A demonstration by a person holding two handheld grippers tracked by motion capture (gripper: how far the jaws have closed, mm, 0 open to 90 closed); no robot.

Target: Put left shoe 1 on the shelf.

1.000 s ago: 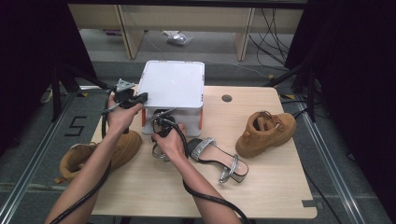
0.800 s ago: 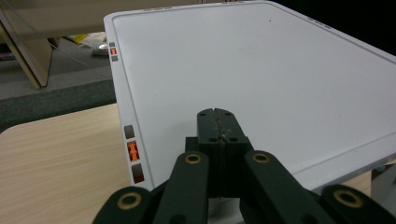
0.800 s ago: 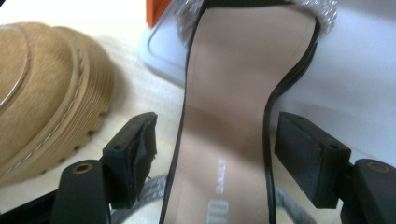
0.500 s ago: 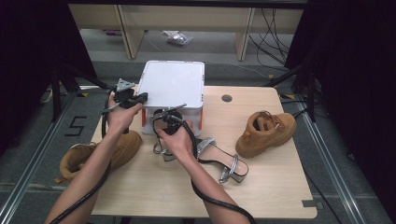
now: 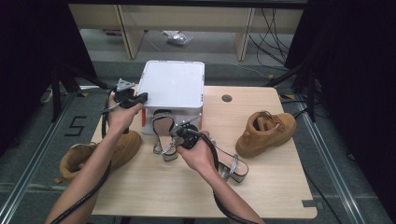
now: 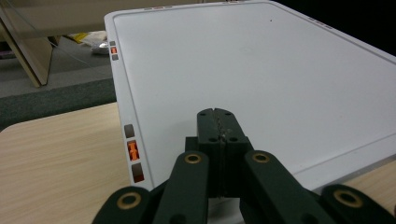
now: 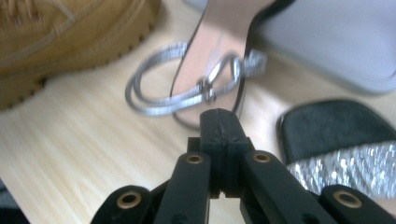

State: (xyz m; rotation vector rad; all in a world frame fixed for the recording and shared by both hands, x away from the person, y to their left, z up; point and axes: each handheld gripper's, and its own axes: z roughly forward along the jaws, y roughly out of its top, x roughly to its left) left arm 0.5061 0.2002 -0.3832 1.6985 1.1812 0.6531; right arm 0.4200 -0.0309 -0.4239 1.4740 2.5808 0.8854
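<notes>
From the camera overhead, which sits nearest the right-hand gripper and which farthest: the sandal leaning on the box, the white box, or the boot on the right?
1. Sandal leaning on the box, just left of the right gripper.
2. White box, behind it.
3. Tan boot, far right.

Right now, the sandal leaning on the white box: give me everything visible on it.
The sandal is a heeled one with a pinkish-tan insole, dark edging and glittery silver straps that loop loose beside its heel. It stands tilted, toe end up against the front wall of the white box, heel end on the table. The right gripper, jaws shut, sits just at its strap buckle; contact is unclear.
</notes>
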